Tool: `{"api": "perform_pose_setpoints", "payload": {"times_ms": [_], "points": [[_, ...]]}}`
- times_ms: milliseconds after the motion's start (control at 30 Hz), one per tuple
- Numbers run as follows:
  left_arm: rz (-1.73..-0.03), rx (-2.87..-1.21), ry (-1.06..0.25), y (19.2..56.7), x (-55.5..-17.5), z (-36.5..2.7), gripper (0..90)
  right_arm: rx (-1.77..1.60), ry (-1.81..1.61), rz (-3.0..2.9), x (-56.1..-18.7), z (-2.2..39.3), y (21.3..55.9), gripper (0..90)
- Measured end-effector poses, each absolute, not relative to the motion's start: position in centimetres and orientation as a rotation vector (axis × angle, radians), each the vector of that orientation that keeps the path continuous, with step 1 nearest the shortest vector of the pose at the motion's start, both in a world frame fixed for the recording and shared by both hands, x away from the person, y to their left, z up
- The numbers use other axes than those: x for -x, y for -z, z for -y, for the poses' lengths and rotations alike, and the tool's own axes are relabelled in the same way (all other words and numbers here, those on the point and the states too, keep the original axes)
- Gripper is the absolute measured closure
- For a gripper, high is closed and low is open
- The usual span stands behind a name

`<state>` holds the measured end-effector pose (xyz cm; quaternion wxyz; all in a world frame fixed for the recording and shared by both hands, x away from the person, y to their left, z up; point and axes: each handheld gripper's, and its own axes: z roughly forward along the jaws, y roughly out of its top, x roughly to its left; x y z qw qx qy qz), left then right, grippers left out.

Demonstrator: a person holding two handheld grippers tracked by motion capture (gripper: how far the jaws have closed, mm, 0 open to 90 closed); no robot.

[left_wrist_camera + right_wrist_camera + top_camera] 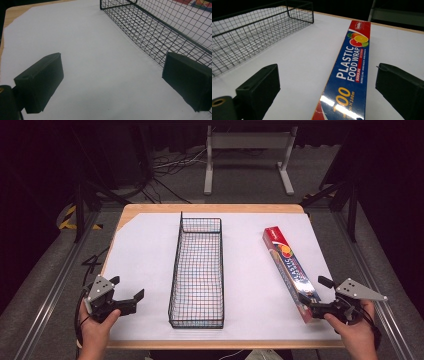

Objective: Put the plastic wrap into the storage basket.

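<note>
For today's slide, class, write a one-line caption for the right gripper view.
Open right gripper straddles the near end of a plastic food wrap box, wire basket beyond.

The long wire basket (197,272) stands lengthwise down the middle of the white surface (145,255), a tall mesh wall that any crossing between the two halves would have to go over. Left of the basket the surface is bare from near edge to far edge, and the left gripper (131,296) sits there with fingers (40,83) spread wide over open sheet, the basket's side just beside one of them. Right of the basket a clear strip runs up to the plastic food wrap box (291,270), which lies aslant with its near end between the right gripper's (311,307) parted fingers (259,91).
</note>
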<state>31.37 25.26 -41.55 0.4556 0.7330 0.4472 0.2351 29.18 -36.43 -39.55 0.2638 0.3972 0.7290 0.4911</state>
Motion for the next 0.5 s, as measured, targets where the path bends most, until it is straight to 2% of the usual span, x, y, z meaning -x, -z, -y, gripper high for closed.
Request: {"api": "perform_pose_setpoints", "payload": {"times_ms": [400, 467, 500], "points": [[-1.099, -1.806, -0.577, 41.52, -31.23, -25.27, 4.1, -1.075, -1.307, -1.972, -29.2, 36.29, 39.48, 15.2], [-1.101, -1.807, -0.577, 41.52, -31.18, -25.21, 4.0, -1.103, -1.277, -1.977, -29.34, 35.88, 39.43, 22.1], [-1.101, -1.81, -0.578, 41.55, -31.16, -25.15, 4.0, -1.103, -1.277, -1.977, -29.34, 35.88, 39.43, 22.1]]}}
